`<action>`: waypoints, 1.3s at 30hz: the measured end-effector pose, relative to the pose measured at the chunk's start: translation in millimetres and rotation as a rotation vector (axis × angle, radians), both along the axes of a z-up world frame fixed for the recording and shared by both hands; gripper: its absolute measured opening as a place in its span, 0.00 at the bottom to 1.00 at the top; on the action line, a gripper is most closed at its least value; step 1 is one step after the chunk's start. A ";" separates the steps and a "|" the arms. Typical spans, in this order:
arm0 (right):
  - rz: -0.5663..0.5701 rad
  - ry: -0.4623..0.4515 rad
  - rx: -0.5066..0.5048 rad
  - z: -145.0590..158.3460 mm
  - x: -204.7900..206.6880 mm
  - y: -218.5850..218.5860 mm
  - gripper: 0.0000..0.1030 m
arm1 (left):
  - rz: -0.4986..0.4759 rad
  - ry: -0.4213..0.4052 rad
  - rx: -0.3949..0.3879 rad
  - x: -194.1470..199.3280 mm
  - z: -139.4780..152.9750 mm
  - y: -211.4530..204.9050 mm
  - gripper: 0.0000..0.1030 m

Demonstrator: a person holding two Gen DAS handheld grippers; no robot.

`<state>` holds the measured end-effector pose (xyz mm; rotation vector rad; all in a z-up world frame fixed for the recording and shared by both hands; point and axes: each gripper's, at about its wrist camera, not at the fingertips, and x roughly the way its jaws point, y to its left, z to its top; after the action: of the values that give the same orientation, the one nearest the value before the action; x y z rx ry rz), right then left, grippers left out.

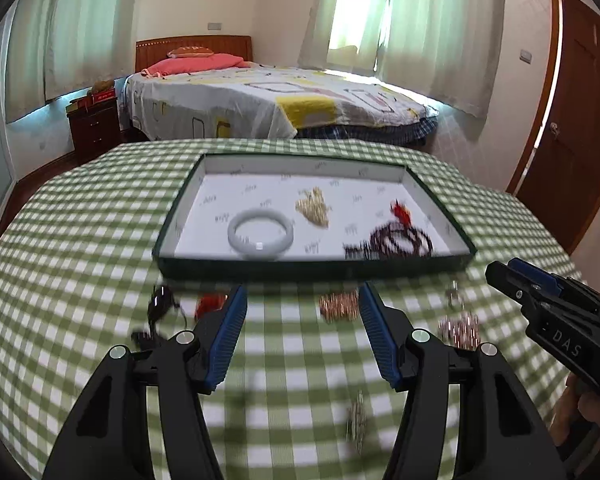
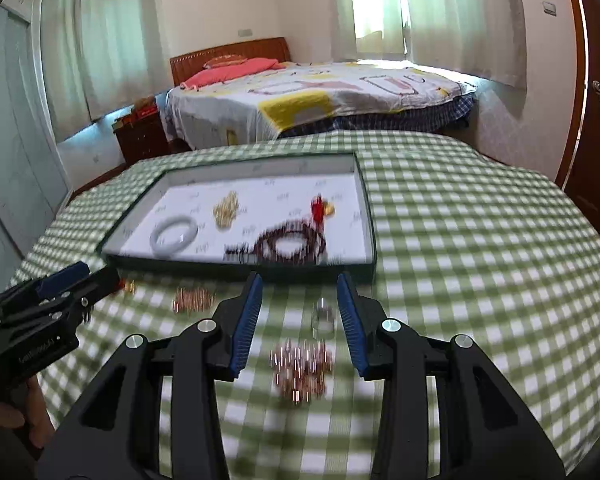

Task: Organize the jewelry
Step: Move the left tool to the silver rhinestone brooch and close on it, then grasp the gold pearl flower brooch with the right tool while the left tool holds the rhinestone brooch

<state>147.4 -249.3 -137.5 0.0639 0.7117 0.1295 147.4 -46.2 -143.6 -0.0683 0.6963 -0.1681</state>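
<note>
Green-checked cloth covers the desk (image 1: 80,240). Already in the tray (image 1: 312,270): a white bangle (image 1: 260,234), gold piece (image 1: 312,208) and dark beads (image 1: 396,242). Copper clusters (image 2: 302,366) and a ring (image 2: 323,318) remain outside. Left gripper (image 1: 302,308) and right gripper (image 2: 300,300) hold fingers wide, empty.

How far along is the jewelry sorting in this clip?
Partly done. The tray already holds a white bangle, a gold piece and dark beads. Both the left gripper and right gripper are open and empty. A rose-gold chain, silver ring and others remain on the tablecloth.
</note>
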 end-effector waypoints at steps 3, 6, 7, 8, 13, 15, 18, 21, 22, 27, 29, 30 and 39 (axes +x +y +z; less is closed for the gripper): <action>-0.002 0.028 -0.005 -12.2 -15.2 -0.2 0.37 | -0.005 0.025 0.008 -12.1 -10.5 -1.7 0.55; 0.000 0.036 -0.020 -21.2 -28.1 0.8 0.37 | -0.005 0.038 0.003 -23.0 -18.9 -1.4 0.55; 0.001 0.038 -0.027 -24.3 -32.3 1.0 0.37 | -0.007 0.039 0.006 -26.0 -21.4 -2.1 0.55; 0.003 0.040 -0.030 -26.2 -36.2 1.4 0.37 | -0.010 0.039 0.009 -28.6 -22.8 -3.3 0.55; 0.000 0.046 -0.030 -31.3 -46.0 -0.3 0.37 | -0.027 0.067 0.013 -37.9 -37.1 -10.2 0.55; 0.000 0.049 -0.026 -32.6 -45.9 -1.8 0.37 | -0.036 0.078 0.014 -39.8 -41.4 -13.9 0.55; 0.001 0.053 -0.021 -34.7 -48.1 -1.9 0.37 | -0.052 0.091 0.024 -40.9 -46.4 -20.0 0.55; 0.002 0.057 -0.015 -36.4 -49.0 -2.0 0.37 | -0.065 0.100 0.032 -41.0 -49.7 -23.9 0.55; 0.002 0.058 -0.012 -36.8 -49.1 -2.0 0.37 | -0.069 0.102 0.035 -41.0 -50.3 -25.0 0.54; 0.005 0.057 -0.010 -36.6 -48.9 -0.9 0.37 | -0.084 0.101 0.049 -42.4 -52.0 -27.8 0.39; 0.006 0.058 -0.010 -36.9 -48.6 -0.3 0.37 | -0.092 0.099 0.055 -43.1 -52.0 -29.5 0.30; 0.005 0.058 -0.010 -36.5 -48.7 -0.4 0.37 | -0.094 0.097 0.057 -43.0 -52.0 -30.2 0.27; 0.004 0.058 -0.010 -36.7 -48.7 -0.2 0.37 | -0.116 0.091 0.036 -44.9 -50.1 -29.4 0.12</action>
<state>98.7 -249.5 -174.2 0.0563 0.7699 0.1285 102.5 -75.6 -193.7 -0.0012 0.7940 -0.2653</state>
